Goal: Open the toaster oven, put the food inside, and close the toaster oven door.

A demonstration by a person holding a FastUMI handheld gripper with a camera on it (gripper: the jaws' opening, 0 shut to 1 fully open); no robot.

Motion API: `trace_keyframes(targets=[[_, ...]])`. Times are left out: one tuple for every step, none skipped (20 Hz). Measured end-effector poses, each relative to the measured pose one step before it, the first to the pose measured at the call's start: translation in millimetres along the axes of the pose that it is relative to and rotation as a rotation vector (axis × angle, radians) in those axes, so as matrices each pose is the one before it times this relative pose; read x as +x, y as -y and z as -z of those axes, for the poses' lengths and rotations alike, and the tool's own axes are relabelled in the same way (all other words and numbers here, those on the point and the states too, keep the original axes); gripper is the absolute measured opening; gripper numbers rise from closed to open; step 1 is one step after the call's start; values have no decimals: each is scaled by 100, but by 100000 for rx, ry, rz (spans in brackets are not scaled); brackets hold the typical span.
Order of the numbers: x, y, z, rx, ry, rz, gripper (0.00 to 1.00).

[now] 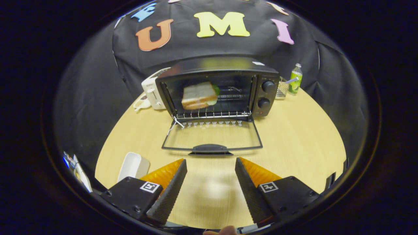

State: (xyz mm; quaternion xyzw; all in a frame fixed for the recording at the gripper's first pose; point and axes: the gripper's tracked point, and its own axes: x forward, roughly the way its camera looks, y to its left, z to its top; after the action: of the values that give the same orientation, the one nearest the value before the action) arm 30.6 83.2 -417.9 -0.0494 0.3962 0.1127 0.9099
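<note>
Gripper view, inspection notes: gripper (pixel 211 162) held above the table (pixel 294 147), jaws spread wide w/ nothing between them, only bare tabletop in the gap. Toaster oven (pixel 217 88) stands well beyond the fingers, roughly centred on the gap, door (pixel 212 135) dropped fully open and lying flat toward the jaws, handle (pixel 210 148) just ahead of the fingertips. Sandwich (pixel 199 95) is inside the oven on the wire rack (pixel 214 113), sitting toward the left half, tilted. White toaster (pixel 153 91) stands beside the oven's left side; green bottle (pixel 296 79) stands beyond its right side. White tray (pixel 133 166) lies on the table just outside the left finger.
</note>
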Motion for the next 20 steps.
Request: trace_keyframes(targets=[[872, -127, 566, 394, -1440, -201, 96], [1117, -168, 882, 521, -2721, -458, 96], [786, -28, 456, 589, -1429, -342, 96], [709, 46, 362, 376, -1159, 154, 96], [689, 32, 193, 229, -746, 168, 96], [593, 54, 151, 452, -774, 157, 96], [612, 5, 89, 1022, -722, 100, 96], [564, 88, 45, 1292, -581, -68, 96], [512, -19, 80, 1224, -546, -83, 96], [437, 76, 54, 633, -588, 373, 96], [322, 20, -40, 548, -29, 219, 96], [305, 76, -105, 92, -20, 460, 96], [336, -101, 3, 129, 43, -157, 96], [270, -122, -112, 17, 58, 34, 96], [295, -103, 95, -367, -664, 122, 96], [157, -63, -274, -707, 1425, 767, 96], [223, -72, -295, -826, 413, 397, 96], [190, -67, -34, -232, -306, 1177, 96], [191, -46, -226, 177, 601, 1190, 96], [4, 41, 120, -362, 125, 1211, 95]])
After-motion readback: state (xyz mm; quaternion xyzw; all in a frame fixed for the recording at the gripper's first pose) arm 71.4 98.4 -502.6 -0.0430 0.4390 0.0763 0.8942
